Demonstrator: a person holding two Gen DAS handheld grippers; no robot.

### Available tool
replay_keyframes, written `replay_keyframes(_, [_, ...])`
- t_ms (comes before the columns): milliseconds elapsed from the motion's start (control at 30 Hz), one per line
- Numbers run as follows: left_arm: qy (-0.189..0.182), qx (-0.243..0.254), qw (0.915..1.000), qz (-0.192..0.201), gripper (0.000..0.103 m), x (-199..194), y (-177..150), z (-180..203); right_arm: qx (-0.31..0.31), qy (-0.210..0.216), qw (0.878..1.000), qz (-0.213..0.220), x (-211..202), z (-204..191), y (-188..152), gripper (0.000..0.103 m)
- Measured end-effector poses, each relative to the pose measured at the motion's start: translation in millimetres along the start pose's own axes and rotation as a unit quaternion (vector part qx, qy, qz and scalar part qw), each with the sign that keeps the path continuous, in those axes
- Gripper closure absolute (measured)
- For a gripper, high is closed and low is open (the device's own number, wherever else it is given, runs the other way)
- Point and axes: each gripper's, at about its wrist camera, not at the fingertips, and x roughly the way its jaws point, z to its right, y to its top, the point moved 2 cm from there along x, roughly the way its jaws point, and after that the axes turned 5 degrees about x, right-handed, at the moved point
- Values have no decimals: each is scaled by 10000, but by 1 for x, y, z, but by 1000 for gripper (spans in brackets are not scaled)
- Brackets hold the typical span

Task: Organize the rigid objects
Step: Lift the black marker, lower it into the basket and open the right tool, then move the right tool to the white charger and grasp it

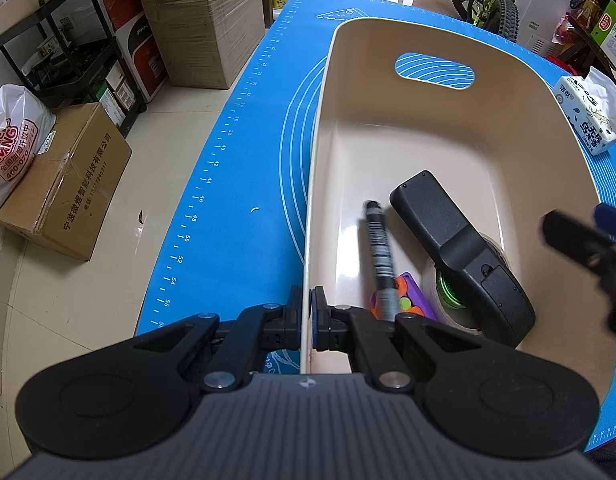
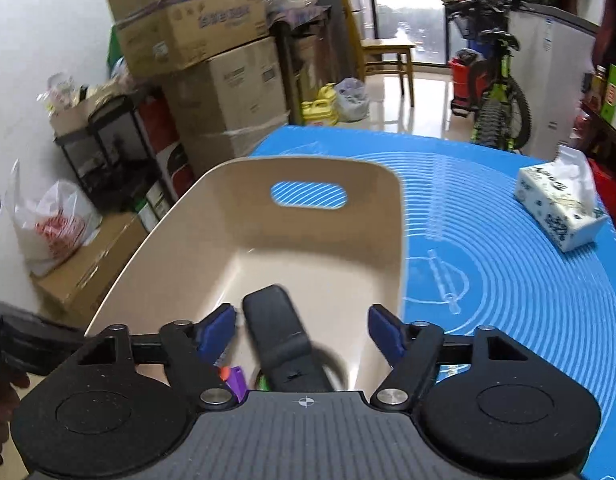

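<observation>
**Left gripper pinches the bin wall; right gripper gapes over the black case**

Left wrist view: the left gripper [image 1: 310, 322] has its jaws closed tight on the near left wall of the beige bin [image 1: 320, 128], one pad on either side of the rim. Just right of the jaws, inside the bin, lie a marker [image 1: 378, 246], an orange-and-purple toy [image 1: 412, 300], a tape roll [image 1: 452, 296] and a black case [image 1: 460, 252] resting across the roll. The bin stands on a blue mat [image 1: 227, 184].

Right wrist view: the right gripper [image 2: 301, 326] hangs over the bin with its jaws spread wide, gripping nothing. The black case [image 2: 279, 328] lies between and below the blue pads [image 2: 217, 328], clear of both. A tissue pack [image 2: 556, 208] sits far right of the jaws.
</observation>
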Motion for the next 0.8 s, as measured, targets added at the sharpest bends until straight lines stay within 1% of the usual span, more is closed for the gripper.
replay_keyframes(33, [1, 0, 10000, 0, 98, 0, 0, 0, 9, 59, 10000, 21, -2, 3, 1, 23])
replay_keyframes(133, [0, 0, 10000, -3, 98, 0, 0, 0, -36, -135, 9997, 193, -14, 12, 4, 15])
replay_keyframes(200, [0, 2, 10000, -2, 98, 0, 0, 0, 20, -159, 9995, 255, -20, 21, 7, 13])
replay_keyframes(300, [-1, -3, 10000, -3, 98, 0, 0, 0, 235, -201, 9989, 346, -31, 40, 12, 12])
replay_keyframes(433, [3, -2, 10000, -3, 98, 0, 0, 0, 413, -352, 9972, 513, -42, 64, 16, 5])
replay_keyframes(533, [0, 1, 10000, -4, 98, 0, 0, 0, 692, -518, 9947, 555, -45, 90, 17, 3])
replay_keyframes(600, [1, 3, 10000, -4, 98, 0, 0, 0, 877, -661, 9926, 524, -43, 106, 16, 3])
replay_keyframes(667, [-2, -1, 10000, -3, 98, 0, 0, 0, 1014, -854, 9903, 414, -39, 125, 12, 3])
replay_keyframes(800, [-1, 4, 10000, -2, 98, 0, 0, 0, 1441, -1092, 9833, 215, -27, 157, 3, 3])
